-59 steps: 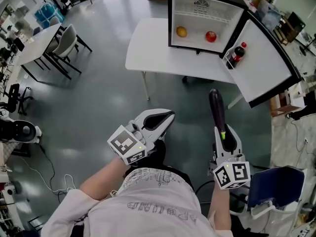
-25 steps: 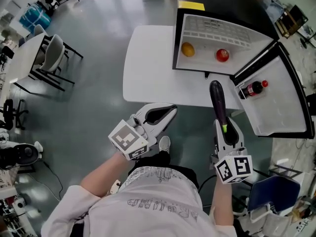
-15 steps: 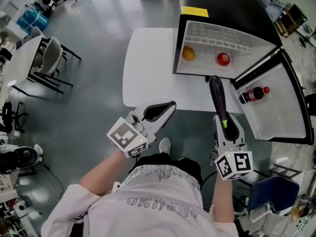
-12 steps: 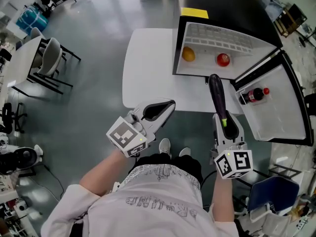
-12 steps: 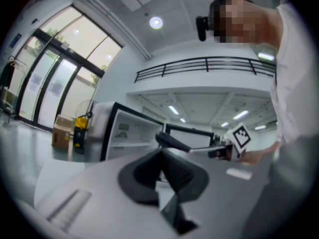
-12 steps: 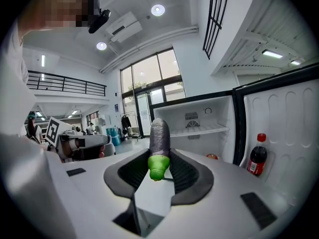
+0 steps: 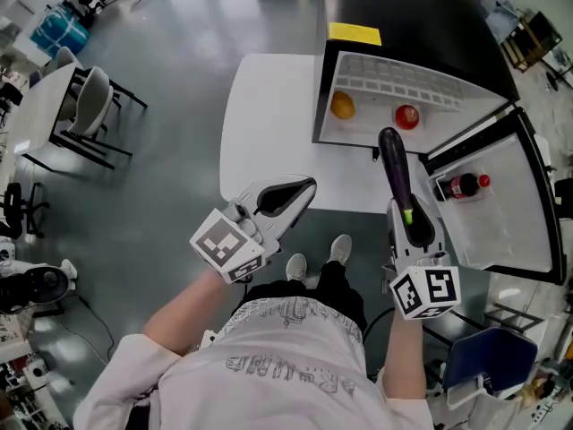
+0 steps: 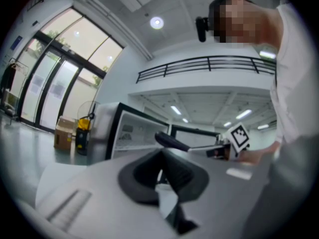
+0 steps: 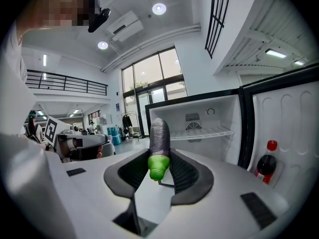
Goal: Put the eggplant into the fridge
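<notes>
**Eggplant clamped in the right hand-held gripper, facing the open fridge**

There were two hand-held grippers, one eggplant, one fridge and one white table carrying it. Inside the fridge lay one orange fruit and one red fruit, apart from each other, and one red-capped dark bottle stood in the rack of the swung-open door.

The right hand-held gripper pinched the eggplant by its green stem end, with a pad pressing on either side. The purple body stuck straight out beyond the fingertips towards the open compartment, held in the air in front of the fridge. The left hand-held gripper had its jaws together with nothing between them. It was held level beside the right one, well to the left of the eggplant, over the grey floor at the table's near edge.
</notes>
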A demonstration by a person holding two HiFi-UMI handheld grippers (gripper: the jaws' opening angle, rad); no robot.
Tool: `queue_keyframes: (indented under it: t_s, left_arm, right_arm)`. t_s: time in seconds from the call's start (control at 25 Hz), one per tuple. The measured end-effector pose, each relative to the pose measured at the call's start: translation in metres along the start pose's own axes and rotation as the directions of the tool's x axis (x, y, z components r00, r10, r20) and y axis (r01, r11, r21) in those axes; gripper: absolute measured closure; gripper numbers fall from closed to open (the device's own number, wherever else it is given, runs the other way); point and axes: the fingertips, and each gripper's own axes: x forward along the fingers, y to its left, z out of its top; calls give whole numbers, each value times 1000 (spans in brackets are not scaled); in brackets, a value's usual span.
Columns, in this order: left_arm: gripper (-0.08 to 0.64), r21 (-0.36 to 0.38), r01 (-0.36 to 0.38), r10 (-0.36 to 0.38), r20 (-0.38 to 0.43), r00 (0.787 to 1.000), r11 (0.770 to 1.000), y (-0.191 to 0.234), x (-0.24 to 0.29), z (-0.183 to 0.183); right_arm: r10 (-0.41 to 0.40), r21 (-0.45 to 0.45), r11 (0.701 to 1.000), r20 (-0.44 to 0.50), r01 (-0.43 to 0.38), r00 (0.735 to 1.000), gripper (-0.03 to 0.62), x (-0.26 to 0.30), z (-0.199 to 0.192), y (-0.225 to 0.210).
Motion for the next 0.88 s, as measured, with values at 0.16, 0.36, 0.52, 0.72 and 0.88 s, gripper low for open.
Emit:
queue_keyframes:
  t_s: [0.16, 0.36, 0.52, 0.72, 0.88]
  left_arm:
    - [552, -2, -17, 17, -7, 1000, 1000, 11, 17, 1]
    - [552, -3, -40, 40, -21, 999, 999, 22, 37, -1]
    - [552, 5, -58, 58, -36, 998, 998, 28, 50, -3]
    - [552, -1, -81, 81, -44, 996, 997, 36, 64, -5]
    - [552, -5, -107, 106, -52, 993, 994, 44, 72, -6]
  right_arm:
    - [8, -4, 1000, -8, -9, 1000, 465, 20, 7, -20]
    - [24, -9, 1000, -8, -24, 1000, 466, 44, 14, -41]
    - [44, -19, 999, -16, -45, 999, 465, 64, 18, -54]
    - [64, -28, 997, -29, -65, 998, 466, 86, 21, -71]
    - [72, -46, 996, -38, -74, 997, 465, 106, 24, -85]
